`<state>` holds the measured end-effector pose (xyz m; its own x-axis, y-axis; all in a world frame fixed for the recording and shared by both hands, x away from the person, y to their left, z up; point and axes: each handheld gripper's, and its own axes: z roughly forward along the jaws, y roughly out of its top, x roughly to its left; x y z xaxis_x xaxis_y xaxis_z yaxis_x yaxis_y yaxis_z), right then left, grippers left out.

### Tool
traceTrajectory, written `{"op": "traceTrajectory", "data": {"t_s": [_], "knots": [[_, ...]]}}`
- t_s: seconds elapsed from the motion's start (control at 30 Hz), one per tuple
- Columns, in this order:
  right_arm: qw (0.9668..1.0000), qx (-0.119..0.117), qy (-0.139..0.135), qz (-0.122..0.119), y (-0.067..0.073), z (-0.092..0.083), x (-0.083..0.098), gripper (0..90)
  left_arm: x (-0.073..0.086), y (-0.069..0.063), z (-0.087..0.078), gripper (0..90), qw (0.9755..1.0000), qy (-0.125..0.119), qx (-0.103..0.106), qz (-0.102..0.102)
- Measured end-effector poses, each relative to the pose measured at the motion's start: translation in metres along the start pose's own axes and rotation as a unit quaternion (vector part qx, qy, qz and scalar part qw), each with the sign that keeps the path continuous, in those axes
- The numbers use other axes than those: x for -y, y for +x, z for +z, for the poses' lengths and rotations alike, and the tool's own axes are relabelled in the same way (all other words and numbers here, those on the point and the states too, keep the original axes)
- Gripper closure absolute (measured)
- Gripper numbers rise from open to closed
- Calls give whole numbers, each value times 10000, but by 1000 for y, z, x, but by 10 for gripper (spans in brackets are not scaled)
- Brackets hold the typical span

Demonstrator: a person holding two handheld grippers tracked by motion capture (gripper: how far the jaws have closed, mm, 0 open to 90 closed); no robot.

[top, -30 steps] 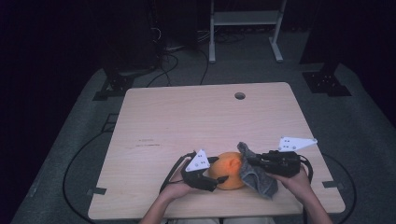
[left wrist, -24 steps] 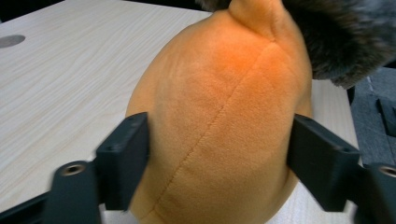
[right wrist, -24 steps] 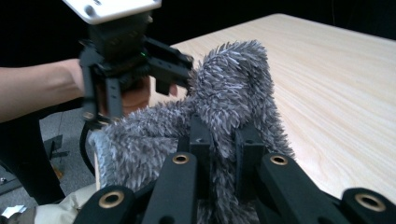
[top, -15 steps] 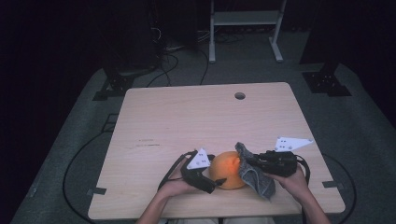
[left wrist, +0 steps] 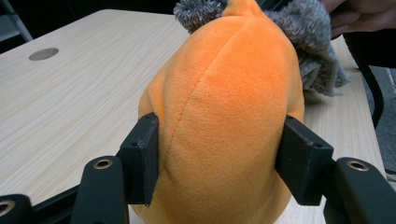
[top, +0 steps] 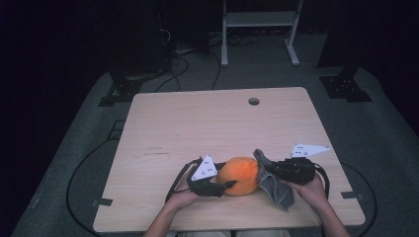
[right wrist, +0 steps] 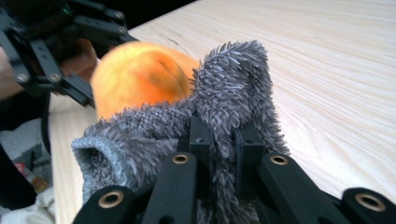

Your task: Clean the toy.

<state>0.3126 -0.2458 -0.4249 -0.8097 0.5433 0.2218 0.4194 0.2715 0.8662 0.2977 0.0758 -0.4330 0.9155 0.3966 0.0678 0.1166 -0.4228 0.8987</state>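
Note:
An orange plush toy (top: 239, 175) lies near the front edge of the wooden table (top: 197, 128). My left gripper (top: 225, 186) comes at it from the left. Its jaws have just been closing with the plush (left wrist: 224, 116) between them, and both pads now press into its sides. My right gripper (top: 274, 170) is shut on a shaggy grey cloth (top: 274, 190), which rests against the right side of the plush. In the right gripper view the cloth (right wrist: 233, 74) bunches up over my jaws (right wrist: 223, 135), with the orange plush (right wrist: 140, 77) just behind it.
A round cable hole (top: 254, 101) sits near the table's far edge. Cables run over the dark floor to the left (top: 89, 163), and a white metal stand (top: 259, 29) rises behind the table. The person's hands hold both grippers at the front edge.
The left jaws spread wide around the plush and then closed in on its sides. The right gripper, still holding the cloth, has barely shifted.

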Motion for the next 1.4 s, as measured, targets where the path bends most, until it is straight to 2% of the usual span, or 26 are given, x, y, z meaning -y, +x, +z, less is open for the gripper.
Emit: {"op": "traceTrajectory", "data": {"t_s": [0.1, 0.17, 0.27, 0.37, 0.43, 0.5, 0.57, 0.63, 0.73, 0.77, 0.83, 0.87, 0.9, 0.97, 1.03, 1.17, 1.2, 1.23, 1.3, 1.33, 1.4], "knots": [[9997, -47, -204, -107, 6, -8, -8, 803, -3, -1, -1, 377, 9999, 70, -92, 72], [9987, -151, -415, -246, 16, -14, -17, 803, -4, -1, -1, 376, 9999, 77, -110, 88], [9965, -254, -563, -568, 35, -15, -31, 803, -6, -5, 0, 377, 9998, 85, -80, 138], [9952, -254, -432, -841, 51, -6, -38, 803, -9, -11, 1, 378, 9996, 117, -60, 240], [9950, -96, -293, -950, 52, 1, -38, 804, -10, -10, 0, 378, 9996, 145, -86, 242], [9963, 2, -177, -839, 45, 4, -33, 804, -8, -8, -1, 378, 9999, 94, -31, 139], [9979, -77, -204, -605, 36, 3, -26, 804, -8, -8, 0, 374, 9999, 95, 37, 128], [9984, -73, -169, -543, 31, 3, -22, 804, -9, -8, 2, 349, 9999, 88, 104, 100], [9986, -39, -116, -521, 28, 2, -20, 804, -7, -3, 0, 252, 9998, -38, 139, -111], [9986, -69, -110, -505, 28, 2, -19, 804, -6, 0, 0, 212, 9997, -39, 51, -218], [9986, -149, -121, -495, 27, 1, -17, 804, -5, 2, 3, 144, 9994, 29, 76, -344], [9985, -152, -113, -511, 27, 1, -16, 804, -3, 2, 6, 143, 9991, 62, 117, -401], [9985, -140, -105, -526, 27, 1, -16, 804, -2, 1, 7, 154, 9992, 72, 128, -374], [9986, -75, -72, -528, 25, 1, -15, 804, -1, -1, 7, 233, 9993, 24, 196, -307], [9990, -89, -96, -436, 20, 0, -13, 804, -2, -1, 5, 264, 9992, 3, 293, -290], [9994, 14, -59, -344, 14, -1, -10, 804, -1, 1, -1, 277, 9971, -56, 715, -267], [9994, 23, -52, -330, 12, -2, -9, 804, 0, 3, -2, 273, 9970, -113, 709, -299], [9997, -27, -52, -256, 10, -3, -8, 804, 0, 4, -2, 258, 9975, -93, 608, -348], [9998, -16, -71, -209, 8, -4, -7, 804, 1, 5, 3, 163, 9982, 199, 387, -419], [9997, -10, -74, -218, 7, -4, -7, 804, 2, 4, 7, 137, 9977, 265, 413, -464], [9997, 8, -56, -229, 8, -4, -7, 804, 3, 3, 8, 184, 9979, 252, 458, -391]]}}
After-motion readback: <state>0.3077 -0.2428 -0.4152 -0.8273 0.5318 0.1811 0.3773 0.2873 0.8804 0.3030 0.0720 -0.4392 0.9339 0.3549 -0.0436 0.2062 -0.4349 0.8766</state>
